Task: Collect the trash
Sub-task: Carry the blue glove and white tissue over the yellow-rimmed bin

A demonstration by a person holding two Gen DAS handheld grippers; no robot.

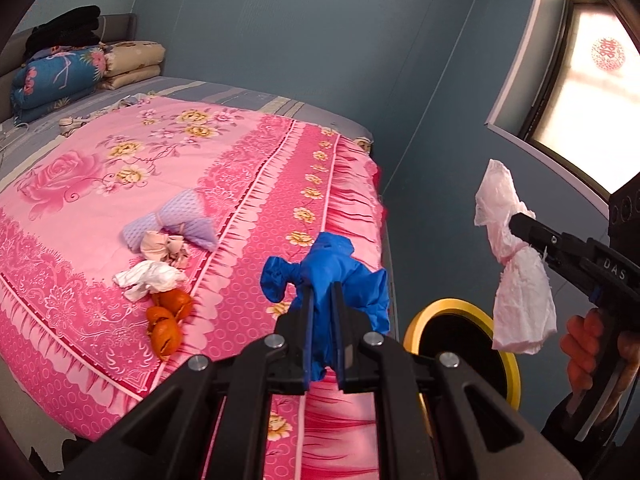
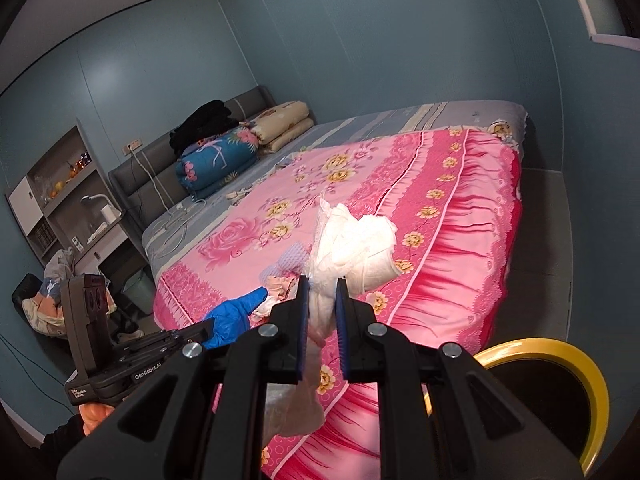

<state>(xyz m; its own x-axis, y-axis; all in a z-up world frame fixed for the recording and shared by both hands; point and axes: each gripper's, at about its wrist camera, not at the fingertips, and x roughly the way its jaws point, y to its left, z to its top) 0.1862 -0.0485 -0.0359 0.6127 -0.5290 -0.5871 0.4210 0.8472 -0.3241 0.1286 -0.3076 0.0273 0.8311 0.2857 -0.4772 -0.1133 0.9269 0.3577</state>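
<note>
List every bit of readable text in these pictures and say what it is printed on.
"DAS": on the black right gripper body, left wrist view.
"GenRobot.AI": on the black left gripper body, right wrist view; its end is partly hidden.
"Data Acquisition System": small white label there, barely legible.
Red paper-cut character on the frosted window: too blurred to read.

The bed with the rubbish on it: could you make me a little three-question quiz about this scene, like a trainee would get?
1. True or false: the left gripper is shut on a blue glove.
2. What does the right gripper hold? A) orange peel B) white tissue C) a pillow
3. Fill in: the bin beside the bed has a ____ rim.

Key: 1 true. 2 B, the white tissue; the orange peel lies on the bed. 3 yellow.
</note>
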